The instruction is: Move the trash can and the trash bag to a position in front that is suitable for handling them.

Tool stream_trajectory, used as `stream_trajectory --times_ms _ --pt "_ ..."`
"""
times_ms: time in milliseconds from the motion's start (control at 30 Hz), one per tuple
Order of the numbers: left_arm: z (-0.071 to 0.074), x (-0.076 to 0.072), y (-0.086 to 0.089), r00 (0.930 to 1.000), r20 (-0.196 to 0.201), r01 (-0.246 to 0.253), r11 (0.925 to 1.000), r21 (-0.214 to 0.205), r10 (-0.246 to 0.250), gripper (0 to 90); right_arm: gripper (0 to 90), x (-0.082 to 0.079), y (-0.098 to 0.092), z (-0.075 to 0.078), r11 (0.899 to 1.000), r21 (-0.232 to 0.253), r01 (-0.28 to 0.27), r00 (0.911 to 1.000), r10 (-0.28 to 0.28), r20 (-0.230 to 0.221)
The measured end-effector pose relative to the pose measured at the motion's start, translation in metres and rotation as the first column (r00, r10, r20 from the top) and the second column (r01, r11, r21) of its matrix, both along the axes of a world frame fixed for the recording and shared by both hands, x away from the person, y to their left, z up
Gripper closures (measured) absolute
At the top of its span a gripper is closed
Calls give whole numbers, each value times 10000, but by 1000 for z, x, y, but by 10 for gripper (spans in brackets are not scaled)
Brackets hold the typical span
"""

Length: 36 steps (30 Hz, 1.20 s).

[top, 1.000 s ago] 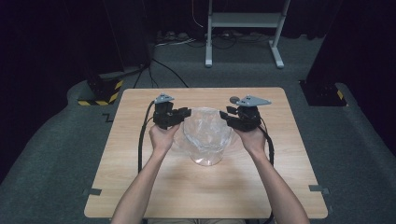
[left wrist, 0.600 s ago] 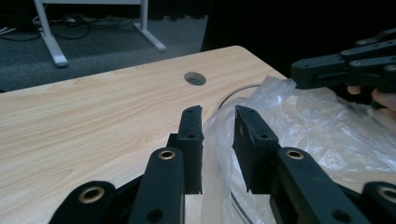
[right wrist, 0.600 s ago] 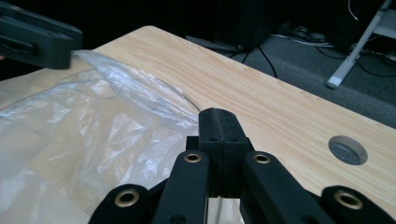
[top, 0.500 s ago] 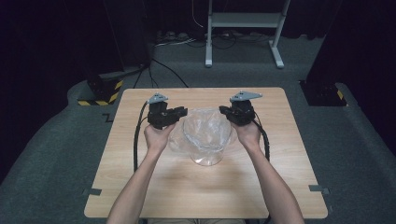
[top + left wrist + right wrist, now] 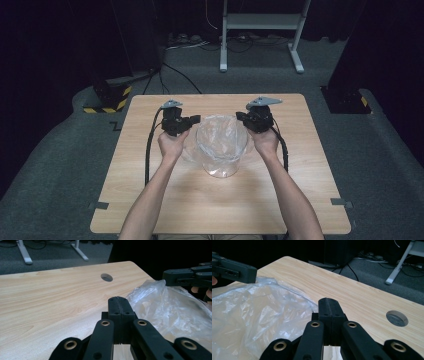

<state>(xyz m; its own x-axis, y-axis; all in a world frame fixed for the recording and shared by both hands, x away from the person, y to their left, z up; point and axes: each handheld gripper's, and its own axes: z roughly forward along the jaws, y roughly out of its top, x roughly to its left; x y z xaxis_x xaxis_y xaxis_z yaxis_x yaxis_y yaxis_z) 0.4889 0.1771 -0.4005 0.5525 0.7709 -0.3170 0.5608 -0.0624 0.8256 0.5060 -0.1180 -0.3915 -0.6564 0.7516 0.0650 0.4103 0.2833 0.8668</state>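
A clear plastic bag (image 5: 222, 145) stands on the wooden table (image 5: 210, 200) with its mouth spread wide. My left gripper (image 5: 196, 119) is at the left side of the bag's rim. Its jaws have just closed and now meet tight (image 5: 119, 300), with the plastic (image 5: 170, 312) running up to their right side. My right gripper (image 5: 240, 117) is at the opposite side of the rim. Its jaws are pressed together (image 5: 329, 302) where the bag's edge (image 5: 257, 315) reaches them. Each gripper view shows the other gripper across the bag (image 5: 180, 277) (image 5: 237, 271).
The table has a round cable hole (image 5: 106, 277) near its far corner. Behind the table, a white stand (image 5: 260, 22) rests on grey carpet with cables around it. A yellow-and-black striped block (image 5: 107, 102) sits at the back left and a dark block (image 5: 345, 100) at the back right.
The right hand has shifted a little along the bag's rim. The left hand has stayed about where it was. The bag's mouth is still stretched between the two grippers.
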Motion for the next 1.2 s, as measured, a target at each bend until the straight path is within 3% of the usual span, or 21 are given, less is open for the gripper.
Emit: stream_trajectory --times_ms 567,733,933,1200 --pt "-20 5 2 9965 -837 -85 9999 -104 76 896 890 2 -8 -9 9998 200 -27 9989 36 -474" --pt "-10 -4 4 9988 -365 -326 9995 4 326 759 784 -3 -15 -9 9985 463 296 9986 -275 -459" --pt "6 -17 11 9964 249 -802 9964 -260 808 572 696 -18 -30 -3 9959 644 628 9980 -620 -156" --pt "15 -32 1 9970 725 -267 9994 -216 282 508 657 -46 -45 2 9951 969 218 9998 -218 -7"
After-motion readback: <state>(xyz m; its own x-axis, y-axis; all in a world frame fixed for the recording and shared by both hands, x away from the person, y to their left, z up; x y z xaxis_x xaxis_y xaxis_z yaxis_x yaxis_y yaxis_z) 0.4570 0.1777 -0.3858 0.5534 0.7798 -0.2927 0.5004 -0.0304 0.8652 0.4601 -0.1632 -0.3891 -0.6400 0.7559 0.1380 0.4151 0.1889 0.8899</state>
